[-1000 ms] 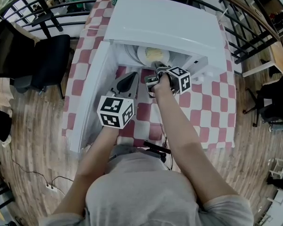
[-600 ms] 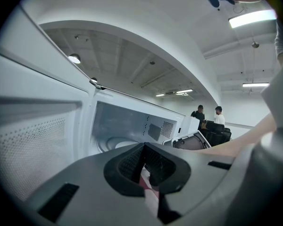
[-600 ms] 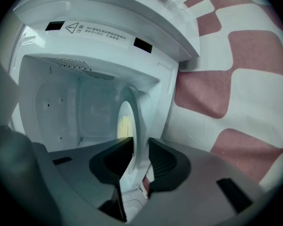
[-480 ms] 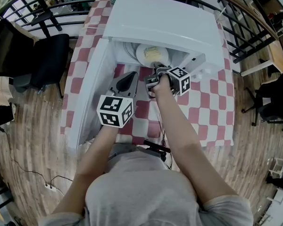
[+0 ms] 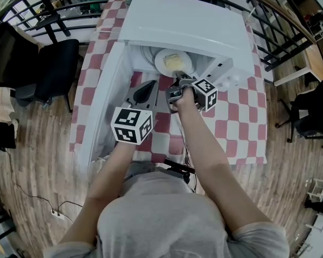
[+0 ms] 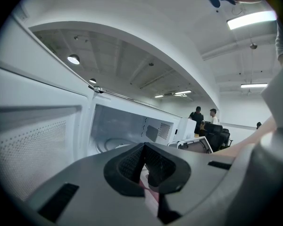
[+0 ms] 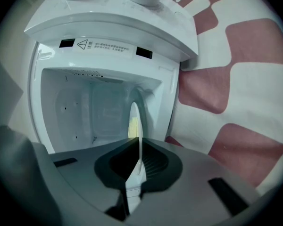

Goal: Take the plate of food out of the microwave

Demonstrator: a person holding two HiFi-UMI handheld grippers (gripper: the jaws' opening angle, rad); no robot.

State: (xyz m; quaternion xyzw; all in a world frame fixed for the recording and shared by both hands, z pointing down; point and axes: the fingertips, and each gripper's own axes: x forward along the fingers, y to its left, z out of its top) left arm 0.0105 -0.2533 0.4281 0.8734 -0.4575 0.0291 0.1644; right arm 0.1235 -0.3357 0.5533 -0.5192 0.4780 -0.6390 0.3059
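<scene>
head view: the white microwave (image 5: 188, 26) stands on a red-checked tablecloth (image 5: 234, 128), its door (image 5: 104, 104) swung open to the left. the plate (image 5: 162, 64) of yellow food (image 5: 174, 61) sits at the front of the cavity.

left gripper view: the left gripper (image 6: 143, 148) has its jaws together, nothing between them, facing the cavity.

right gripper view: the right gripper (image 7: 139, 147) has just been closing and pinches the plate's near rim.

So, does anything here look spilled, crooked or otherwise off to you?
Nothing stands out. The microwave has its door open, the plate looks level with the yellow food on it, and the right tool has just closed on its near rim. No spill or damage shows.
</scene>
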